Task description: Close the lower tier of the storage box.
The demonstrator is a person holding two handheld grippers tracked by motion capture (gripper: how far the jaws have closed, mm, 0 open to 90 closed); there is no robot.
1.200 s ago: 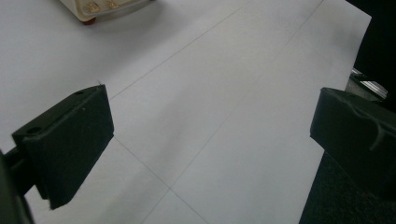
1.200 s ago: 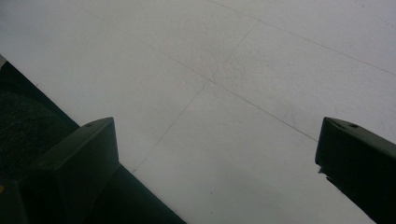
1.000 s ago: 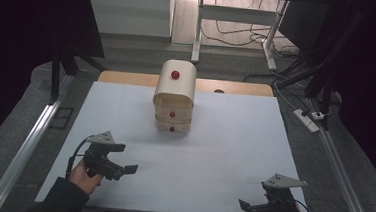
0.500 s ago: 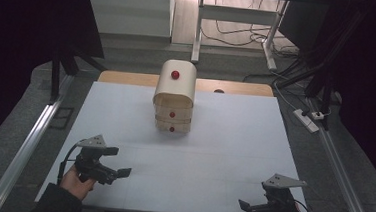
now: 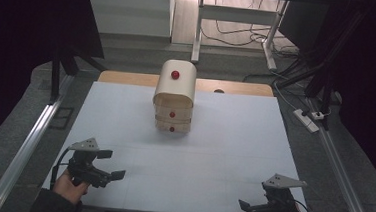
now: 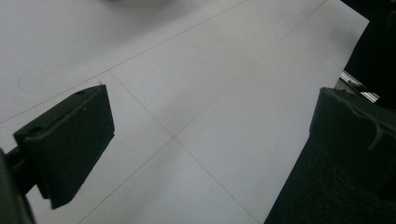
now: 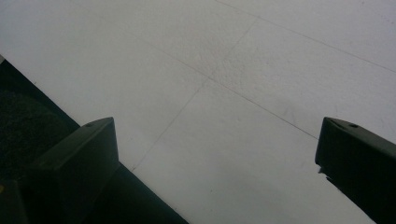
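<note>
— Drawer cabinet [image 5: 174, 97], that little wooden one with the rounded top, where does it stand?

— Toward the far edge of the worktop [image 5: 233, 144], about midway between the left and right edges. It stands upright on the white sheet, with a strip of bare wood showing behind it at the far edge.

— And its front?

— Faces the person. Three red knobs [image 5: 172, 114], one above the other: the top one on the curved lid part, two on the drawers below. The drawers look pushed in.

— Where are the grippers?

— Both down by the near edge, well apart from the cabinet. The left gripper [image 5: 111, 165] hangs over the near left corner, held in a hand [image 5: 69, 188] that comes up from the bottom, a grey three-cornered plate on top. The right gripper [image 5: 249, 206] is at the near right corner, just at the sheet's edge.

— Holding anything?

— Nothing. On the left one the jaws stand wide apart, bare white sheet between them in the left gripper view [image 6: 210, 140]. Same on the right: jaws spread wide, only the sheet and its faint crossing lines between them [image 7: 215, 144].

— Touching the cabinet at all?

— No, neither is near it.
</note>
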